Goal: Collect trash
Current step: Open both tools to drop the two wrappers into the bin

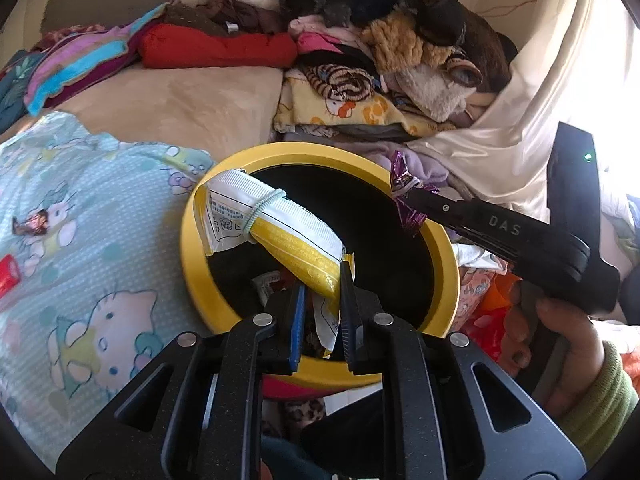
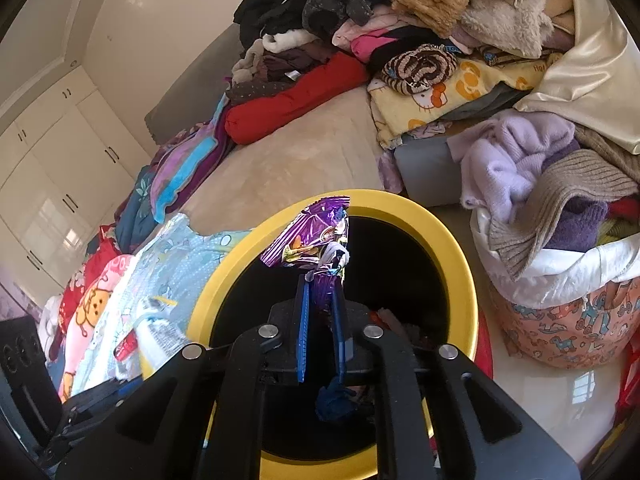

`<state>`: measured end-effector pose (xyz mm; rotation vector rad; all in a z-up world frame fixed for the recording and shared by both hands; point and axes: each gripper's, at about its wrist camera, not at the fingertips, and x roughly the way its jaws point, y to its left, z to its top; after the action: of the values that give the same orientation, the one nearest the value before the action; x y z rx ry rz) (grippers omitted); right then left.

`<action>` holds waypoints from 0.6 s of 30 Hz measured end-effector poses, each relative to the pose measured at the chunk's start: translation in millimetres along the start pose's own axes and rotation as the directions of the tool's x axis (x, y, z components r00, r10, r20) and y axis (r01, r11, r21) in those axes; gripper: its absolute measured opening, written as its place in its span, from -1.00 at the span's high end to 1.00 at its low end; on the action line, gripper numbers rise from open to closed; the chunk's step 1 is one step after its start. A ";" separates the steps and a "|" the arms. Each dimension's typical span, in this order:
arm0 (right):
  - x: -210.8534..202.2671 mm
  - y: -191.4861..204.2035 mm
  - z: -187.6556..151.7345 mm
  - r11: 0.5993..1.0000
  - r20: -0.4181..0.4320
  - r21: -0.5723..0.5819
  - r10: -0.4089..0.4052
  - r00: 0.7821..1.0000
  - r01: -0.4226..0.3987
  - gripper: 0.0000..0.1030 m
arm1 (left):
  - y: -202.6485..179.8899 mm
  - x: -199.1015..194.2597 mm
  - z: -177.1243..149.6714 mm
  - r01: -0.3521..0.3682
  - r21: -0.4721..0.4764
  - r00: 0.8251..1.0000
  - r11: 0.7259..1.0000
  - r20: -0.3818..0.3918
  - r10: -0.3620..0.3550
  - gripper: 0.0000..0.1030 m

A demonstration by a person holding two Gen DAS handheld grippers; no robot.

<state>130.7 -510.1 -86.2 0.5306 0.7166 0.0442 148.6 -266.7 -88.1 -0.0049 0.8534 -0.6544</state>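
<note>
the bed (image 1: 180, 104) is carrying heaped clothes (image 1: 360, 40) behind the yellow bin (image 1: 192, 248), whose black mouth is gaping under both grippers. the left gripper (image 1: 322, 292) is tilting down over the bin's near rim, its fingers pinching a yellow-and-white packet (image 1: 280, 232) bound by a hair tie. the right gripper (image 2: 320, 304), held in a hand (image 1: 560, 340), is reaching over the far rim, fingers clamping a purple wrapper (image 2: 312, 236). a small wrapper (image 1: 34, 224) is lying on the blue quilt (image 1: 80, 280).

A heap of mixed clothes (image 1: 360, 40) crowds the beige bed (image 1: 192, 100). A red folded garment (image 2: 292, 100) lies beside it, a lilac fluffy sweater (image 2: 508, 156) tops a cartoon-print laundry bag (image 2: 560, 320), and white wardrobe doors (image 2: 52, 176) stand behind.
</note>
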 end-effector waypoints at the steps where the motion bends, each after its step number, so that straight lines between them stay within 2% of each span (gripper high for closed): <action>1: 0.2 -0.3 0.0 1.000 0.000 -0.003 -0.003 1.000 0.003 0.77 | 0.5 3.8 1.7 -0.003 0.001 1.000 1.000 -0.004 0.003 0.74; 2: 0.5 -0.4 0.5 1.000 0.001 -0.007 -0.003 1.000 0.003 0.68 | 0.6 5.8 3.1 -0.014 0.001 1.000 1.000 -0.002 0.014 0.63; 3: 0.2 -0.8 0.9 1.000 0.003 -0.009 -0.003 1.000 0.003 0.50 | 2.0 7.2 4.8 -0.020 -0.002 1.000 1.000 0.002 0.021 0.55; 5: -1.7 -1.9 1.9 1.000 0.017 -0.013 0.001 1.000 -0.001 0.31 | 6.2 5.7 7.3 -0.037 -0.018 0.999 0.999 0.013 0.037 -0.03; 8: -2.1 -0.9 2.6 1.000 0.022 -0.024 -0.007 1.000 0.008 0.29 | 13.2 -4.0 5.7 -0.044 -0.044 0.998 0.998 0.042 0.046 -0.21; 11: -1.8 5.5 1.6 0.999 0.026 -0.046 -0.004 1.000 0.005 0.24 | 19.2 -16.8 4.5 -0.078 -0.061 0.993 0.995 0.085 0.083 -0.60; 18: -1.1 38.0 -3.3 0.991 0.032 -0.127 0.036 0.999 -0.032 0.09 | 43.7 -47.1 1.5 -0.139 -0.125 0.974 0.982 0.160 0.158 -0.75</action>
<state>133.1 -475.9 -69.4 0.4211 0.6667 0.1118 150.5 -206.6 -65.6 -0.0973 0.7177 -0.4568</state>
